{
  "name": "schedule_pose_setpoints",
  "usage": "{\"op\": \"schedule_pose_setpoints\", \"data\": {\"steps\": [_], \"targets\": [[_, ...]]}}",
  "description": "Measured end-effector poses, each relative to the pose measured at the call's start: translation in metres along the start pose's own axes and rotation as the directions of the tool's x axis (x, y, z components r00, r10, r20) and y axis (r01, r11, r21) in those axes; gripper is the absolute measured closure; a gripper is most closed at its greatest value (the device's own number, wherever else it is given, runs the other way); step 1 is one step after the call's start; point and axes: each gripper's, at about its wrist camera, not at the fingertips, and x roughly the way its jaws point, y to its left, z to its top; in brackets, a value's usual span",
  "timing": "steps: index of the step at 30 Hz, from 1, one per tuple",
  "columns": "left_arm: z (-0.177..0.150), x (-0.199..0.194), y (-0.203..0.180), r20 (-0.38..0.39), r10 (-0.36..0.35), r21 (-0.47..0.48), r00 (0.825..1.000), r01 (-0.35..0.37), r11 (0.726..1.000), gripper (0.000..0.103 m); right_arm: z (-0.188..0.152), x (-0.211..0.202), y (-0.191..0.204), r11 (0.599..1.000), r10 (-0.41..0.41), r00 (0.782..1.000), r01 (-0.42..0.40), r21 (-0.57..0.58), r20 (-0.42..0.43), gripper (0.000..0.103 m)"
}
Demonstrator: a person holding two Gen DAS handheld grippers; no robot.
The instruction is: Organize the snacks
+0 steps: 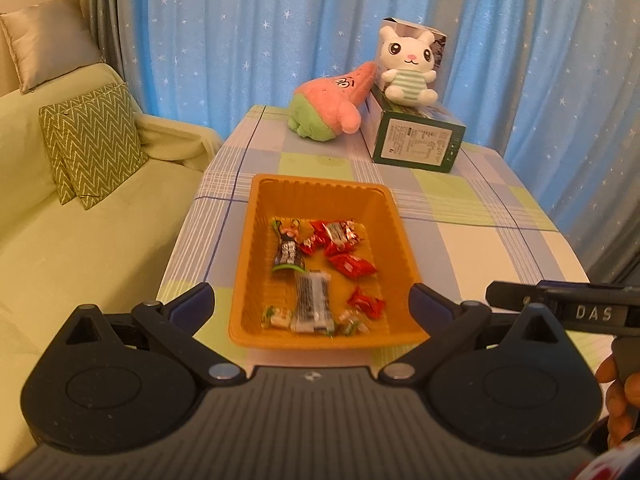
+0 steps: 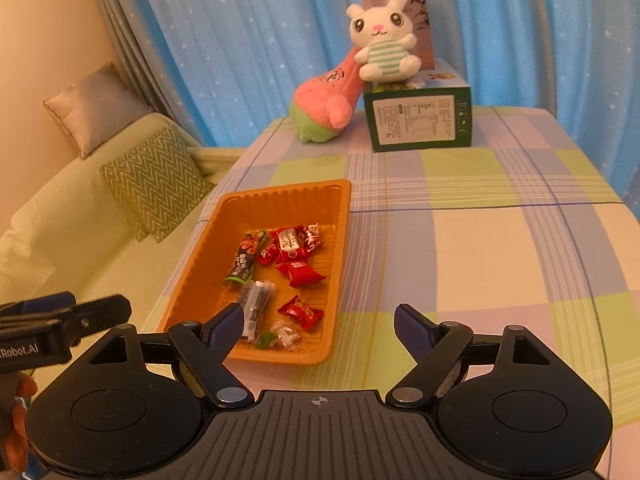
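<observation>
Left wrist view: the left gripper (image 1: 311, 298) hangs w/ jaws spread wide, nothing between them, framing the near end of the orange tray (image 1: 320, 188) w/o touching it, as far as the picture shows. Right wrist view: the right gripper (image 2: 319, 322) is likewise released, jaws wide apart & empty; its left finger overlaps the tray's near right corner in the picture, but contact can't be told. The snacks are all inside the tray, which sits on the checked surface (image 2: 480, 240) near its left edge, beside the sofa (image 1: 60, 248). Nearest the grippers: small clear-wrapped candies (image 1: 276, 316), a silver-black bar (image 1: 312, 300) & a red candy (image 1: 366, 302); further in, a red packet (image 1: 352, 265), a dark packet w/ green end (image 1: 286, 254) & a cluster of red wrappers (image 1: 334, 234) towards the middle. No loose snack shows on the cloth, so the sorting looks near done or about to restart; can't say which. Risks, imo: the tray is light plastic & close to the edge, so a low finger catching its rim could shove or tip it towards the sofa. The wrappers are slick & crinkly, so a pinch on a corner may slip, & the clustered red ones could come up two at a time. The tiny clear candies lie flat in the ribbed bottom, hard to get fingers under. Far end: a pink plush (image 1: 332, 100) leans against a green box (image 1: 416, 140) w/ a white bunny (image 1: 406, 66) on top, well apart from the tray, in front of a blue curtain (image 1: 240, 40).
</observation>
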Motion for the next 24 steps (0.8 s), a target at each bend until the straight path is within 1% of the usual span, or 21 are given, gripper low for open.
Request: {"op": "schedule_pose_setpoints", "data": {"steps": [5,9,14,17,24], "targets": [[-0.018,-0.024,-0.012,0.006,0.000,-0.003,1.000,0.000,1.000,0.001,-0.014,-0.028,-0.002,1.000,-0.008,1.000,0.008,0.008,0.012,0.021],[-0.035,-0.042,-0.021,0.013,0.033,0.009,0.999,-0.033,0.999,0.001,-0.028,-0.048,-0.003,1.000,-0.015,1.000,0.015,0.009,0.016,0.021],[-0.054,-0.062,-0.024,0.011,0.035,-0.025,0.999,-0.035,0.999,0.001,-0.049,-0.071,-0.002,1.000,-0.023,1.000,0.023,-0.015,0.013,0.021],[-0.062,-0.076,-0.027,0.015,0.051,-0.016,0.999,-0.051,0.999,0.001,-0.062,-0.083,0.001,0.999,-0.031,0.999,0.031,-0.037,0.015,0.021],[-0.072,-0.103,-0.039,0.037,0.067,0.023,0.997,-0.068,0.997,0.000,-0.080,-0.110,0.002,0.998,-0.039,0.999,0.040,-0.042,0.036,0.021]]}}
